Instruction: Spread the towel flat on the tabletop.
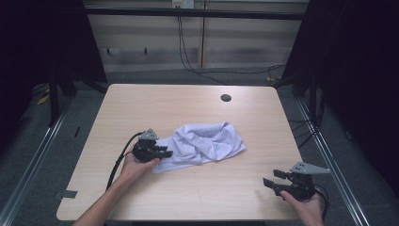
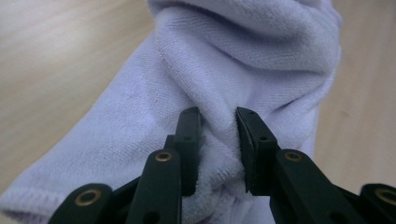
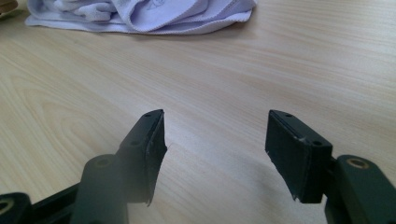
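My left gripper (image 1: 165, 152) sits at the near-left end of the pale lilac towel (image 1: 202, 143), which lies crumpled a little left of the middle of the light wooden surface (image 1: 155, 101). In the left gripper view my left fingers (image 2: 189, 140) have a raised fold of that towel (image 2: 243, 60) between them: the cloth bunches up in the gap and both pads press into the ridge from either side, so I count them as clamped on the towel, though a fair width of terry keeps them from meeting. The towel runs away from my fingers in soft rolls, with its stitched hem showing low at the left of that view and bare wood to both sides. My left hand (image 1: 134, 169) lies on the surface behind the gripper, with the black cable trailing back along my forearm. My right gripper (image 1: 277, 178) is well apart from the towel, near the front right corner of the surface, held in my right hand (image 1: 308, 209) with its grey plate on top. In the right gripper view its fingers (image 3: 149, 149) stand wide apart with nothing between them but wood grain, just above the surface, and the towel (image 3: 140, 14) lies far off at the top left. A small dark round hole (image 1: 226, 98) sits in the surface toward the far edge, beyond the towel.
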A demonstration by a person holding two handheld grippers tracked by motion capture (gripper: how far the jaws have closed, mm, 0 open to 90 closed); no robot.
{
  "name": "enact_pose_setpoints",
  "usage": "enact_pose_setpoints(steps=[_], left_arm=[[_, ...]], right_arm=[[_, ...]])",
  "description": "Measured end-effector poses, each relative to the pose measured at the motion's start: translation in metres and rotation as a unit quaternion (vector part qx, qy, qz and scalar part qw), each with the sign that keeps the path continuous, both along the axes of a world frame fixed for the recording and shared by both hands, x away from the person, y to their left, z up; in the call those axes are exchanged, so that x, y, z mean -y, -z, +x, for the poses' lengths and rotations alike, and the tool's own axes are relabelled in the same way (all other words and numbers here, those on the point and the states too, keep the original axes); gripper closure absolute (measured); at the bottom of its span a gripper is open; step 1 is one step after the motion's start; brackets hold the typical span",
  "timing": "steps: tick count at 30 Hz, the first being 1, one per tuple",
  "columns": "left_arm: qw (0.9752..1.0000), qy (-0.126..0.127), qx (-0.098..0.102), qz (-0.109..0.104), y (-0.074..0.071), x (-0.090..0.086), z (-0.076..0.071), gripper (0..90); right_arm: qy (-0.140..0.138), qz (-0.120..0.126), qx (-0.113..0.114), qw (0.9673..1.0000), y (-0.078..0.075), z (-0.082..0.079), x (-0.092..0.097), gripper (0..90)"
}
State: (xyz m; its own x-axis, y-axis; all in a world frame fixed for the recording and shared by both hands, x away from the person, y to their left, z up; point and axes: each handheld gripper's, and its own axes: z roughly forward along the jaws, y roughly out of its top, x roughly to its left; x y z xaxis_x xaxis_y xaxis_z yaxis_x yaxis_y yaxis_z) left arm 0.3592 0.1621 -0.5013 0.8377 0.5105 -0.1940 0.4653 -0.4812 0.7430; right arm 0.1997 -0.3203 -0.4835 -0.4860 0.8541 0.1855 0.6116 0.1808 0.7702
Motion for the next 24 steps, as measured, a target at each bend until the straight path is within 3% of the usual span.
enact_pose_setpoints(steps=[1, 5, 6, 7, 10, 12, 14, 16, 19, 20, 21, 22, 24], left_arm=[[0.9999, 0.010, -0.005, -0.001, 0.000, 0.000, -0.012, 71.8], [0.9996, 0.025, -0.010, 0.006, -0.003, 0.001, -0.034, 71.7], [0.9996, 0.025, -0.010, 0.006, -0.003, 0.001, -0.034, 71.6], [0.9994, 0.029, -0.017, 0.004, -0.004, 0.001, -0.047, 71.4], [0.9984, 0.045, -0.031, 0.009, -0.007, 0.000, -0.065, 70.2], [0.9975, 0.057, -0.040, 0.013, -0.010, -0.001, -0.074, 66.8], [0.9973, 0.064, -0.034, 0.007, -0.015, -0.003, -0.081, 59.2], [0.9978, 0.060, -0.023, -0.019, -0.023, -0.009, -0.081, 51.1], [0.9972, 0.035, 0.000, -0.067, -0.040, -0.017, -0.071, 47.0], [0.9972, 0.035, 0.000, -0.067, -0.040, -0.017, -0.071, 46.9], [0.9959, 0.015, 0.020, -0.087, -0.051, -0.017, -0.061, 47.5], [0.9959, 0.015, 0.020, -0.087, -0.051, -0.017, -0.061, 49.1], [0.9939, 0.014, 0.036, -0.103, -0.065, -0.006, -0.044, 52.6]], right_arm=[[-0.001, 0.000, -0.001, 1.0000, 0.000, 0.000, -0.001, 38.7], [-0.013, 0.003, 0.001, 0.9999, -0.001, -0.002, -0.006, 40.4], [-0.013, 0.003, 0.001, 0.9999, -0.001, -0.002, -0.006, 40.4], [-0.020, 0.004, 0.000, 0.9998, -0.002, -0.003, -0.009, 41.3], [-0.032, 0.005, -0.001, 0.9995, -0.003, -0.004, -0.015, 43.0], [-0.037, 0.004, -0.001, 0.9993, -0.003, -0.003, -0.019, 44.1], [-0.041, 0.010, 0.001, 0.9991, -0.004, -0.003, -0.022, 46.1], [-0.045, 0.011, 0.010, 0.9989, -0.007, 0.000, -0.027, 48.5], [-0.053, 0.017, 0.021, 0.9982, -0.013, 0.008, -0.036, 51.1], [-0.053, 0.017, 0.021, 0.9982, -0.013, 0.008, -0.036, 51.1], [-0.058, 0.018, 0.022, 0.9979, -0.015, 0.016, -0.045, 50.5], [-0.058, 0.018, 0.022, 0.9979, -0.015, 0.016, -0.045, 50.5], [-0.080, 0.017, 0.026, 0.9963, -0.018, 0.032, -0.062, 51.5]])
